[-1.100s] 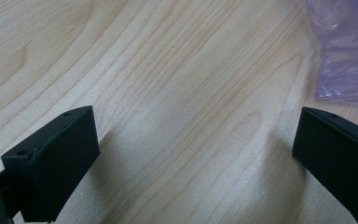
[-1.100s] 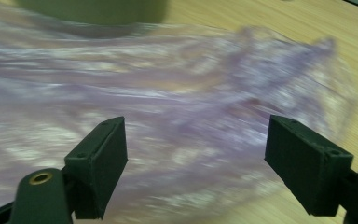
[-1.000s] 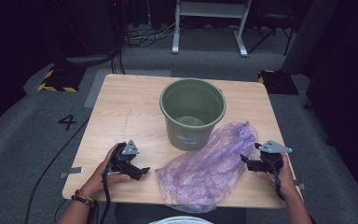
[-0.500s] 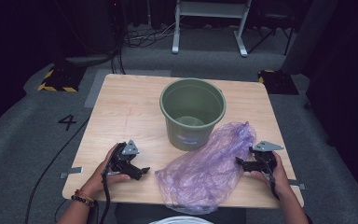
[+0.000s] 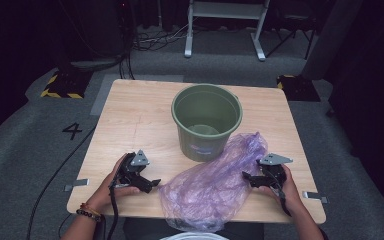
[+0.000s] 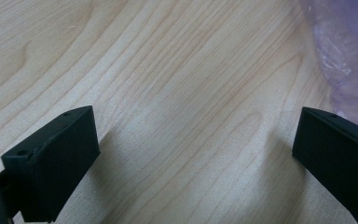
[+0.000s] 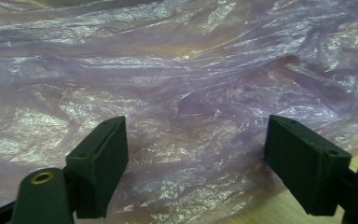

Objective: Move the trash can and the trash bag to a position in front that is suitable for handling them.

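since the earlier frames the right claw (image 5: pixel 250 179) had slid left, from the near right corner of the desk (image 5: pixel 130 120) toward the bag, while the left claw (image 5: pixel 152 184) had kept its place near the front left edge.

one purple plastic bag (image 5: pixel 215 182) lay crumpled on the near right part of the desk, its far end touching the foot of one green bucket (image 5: pixel 206 120) and its near end hanging a little over the front edge. the bucket stood upright at the middle of the desk, mouth up.

two claws were in hand, one on each side of the bag. in the right gripper view the right claw (image 7: pixel 196 163) stood with its jaws wide apart, the wrinkled purple film (image 7: pixel 182 84) lying between and beyond them; nothing was pinched. whether the jaws touched the film could not be told. in the left gripper view the left claw (image 6: pixel 196 158) was likewise spread wide over bare wood, gripping nothing, with the edge of the bag (image 6: pixel 349 51) just beside its right jaw.

two hands held the claws: the left hand (image 5: pixel 112 185), with one beaded band at the wrist, and the right hand (image 5: pixel 287 187). on the grey floor to the left one painted numeral 4 (image 5: pixel 73 131) showed, and two yellow-and-black striped blocks (image 5: pixel 60 86) sat at the far corners of the desk.
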A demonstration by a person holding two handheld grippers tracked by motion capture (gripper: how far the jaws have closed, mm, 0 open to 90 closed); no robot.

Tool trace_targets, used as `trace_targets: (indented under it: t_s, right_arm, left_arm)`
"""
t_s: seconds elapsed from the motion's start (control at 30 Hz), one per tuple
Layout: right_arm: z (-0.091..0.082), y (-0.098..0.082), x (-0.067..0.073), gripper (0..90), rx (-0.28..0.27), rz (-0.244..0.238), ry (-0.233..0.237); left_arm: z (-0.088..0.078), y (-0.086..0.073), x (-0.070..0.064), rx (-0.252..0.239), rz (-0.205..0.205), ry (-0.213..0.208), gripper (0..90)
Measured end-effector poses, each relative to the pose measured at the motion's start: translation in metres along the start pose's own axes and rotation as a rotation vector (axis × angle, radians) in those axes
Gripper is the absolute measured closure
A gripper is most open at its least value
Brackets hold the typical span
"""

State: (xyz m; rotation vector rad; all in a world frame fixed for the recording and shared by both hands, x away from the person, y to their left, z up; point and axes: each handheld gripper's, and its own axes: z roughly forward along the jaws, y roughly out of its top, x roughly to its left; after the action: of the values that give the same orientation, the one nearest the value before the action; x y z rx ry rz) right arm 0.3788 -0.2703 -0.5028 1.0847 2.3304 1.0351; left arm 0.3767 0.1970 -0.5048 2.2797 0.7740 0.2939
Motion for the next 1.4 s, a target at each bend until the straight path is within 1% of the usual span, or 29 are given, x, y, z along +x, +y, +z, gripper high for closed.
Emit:
trace_targets:
  t_s: [0.1, 0.2, 0.27, 0.33, 0.4, 0.47, 0.5, 0.6, 0.67, 0.73, 0.87, 1.1, 1.2, 1.27, 1.33, 1.4]
  right_arm:
    - [0.000, 0.001, 0.001, 21.8, 0.002, 0.000, 0.007]
    - [-0.002, 0.001, 0.001, 21.8, -0.016, -0.008, 0.016]
    - [-0.005, 0.003, 0.001, 21.7, -0.037, -0.016, 0.001]
    - [-0.009, 0.005, -0.002, 21.7, -0.058, -0.007, -0.012]
    - [-0.012, 0.006, -0.005, 21.5, -0.068, -0.005, -0.038]
    - [-0.012, 0.007, -0.009, 21.7, -0.072, 0.003, -0.051]
    - [-0.012, 0.007, -0.011, 21.6, -0.071, 0.002, -0.059]
    - [-0.007, 0.007, -0.018, 21.7, -0.053, 0.027, -0.075]
    - [-0.004, 0.006, -0.020, 21.4, -0.040, 0.041, -0.063]
    - [-0.001, 0.005, -0.021, 21.2, -0.023, 0.045, -0.051]
    - [0.004, 0.003, -0.022, 20.7, 0.006, 0.055, -0.043]
    - [0.004, 0.002, -0.021, 21.9, 0.004, 0.062, -0.041]
    - [0.003, 0.002, -0.020, 28.7, -0.005, 0.048, -0.027]
    - [0.002, 0.001, -0.019, 35.0, -0.013, 0.035, -0.011]
    - [0.001, 0.001, -0.019, 44.7, -0.021, 0.022, 0.005]
    - [0.001, 0.001, -0.019, 57.5, -0.030, 0.015, 0.019]
  left_arm:
    - [0.000, 0.000, 0.000, 0.000, -0.001, -0.001, 0.1]
    - [0.000, 0.000, 0.000, 0.000, -0.001, -0.001, 0.1]
    - [0.000, 0.000, 0.000, 0.000, 0.000, 0.000, 0.1]
    - [0.000, 0.000, 0.000, 0.000, -0.001, -0.001, 0.1]
    - [0.000, 0.000, 0.000, 0.000, 0.000, -0.001, 0.1]
    - [0.000, 0.000, 0.000, 0.000, -0.001, -0.001, 0.1]
    - [0.000, 0.000, 0.000, 0.000, -0.001, -0.001, 0.1]
    - [0.000, 0.000, 0.000, 0.000, -0.001, -0.001, 0.1]
    - [0.000, 0.000, 0.000, 0.000, -0.001, -0.001, 0.1]
    - [0.000, 0.000, 0.000, 0.000, -0.001, -0.001, 0.1]
    - [0.000, 0.000, 0.000, 0.000, -0.001, -0.001, 0.1]
    - [0.000, 0.000, 0.000, 0.000, -0.001, -0.001, 0.1]
    - [0.000, 0.000, 0.000, 0.001, -0.002, -0.001, 0.1]
    - [0.000, 0.000, 0.000, 0.000, -0.001, -0.001, 0.1]
    - [0.000, 0.000, 0.000, 0.001, -0.002, -0.001, 0.1]
    - [0.000, 0.000, 0.000, 0.000, -0.002, 0.000, 0.1]
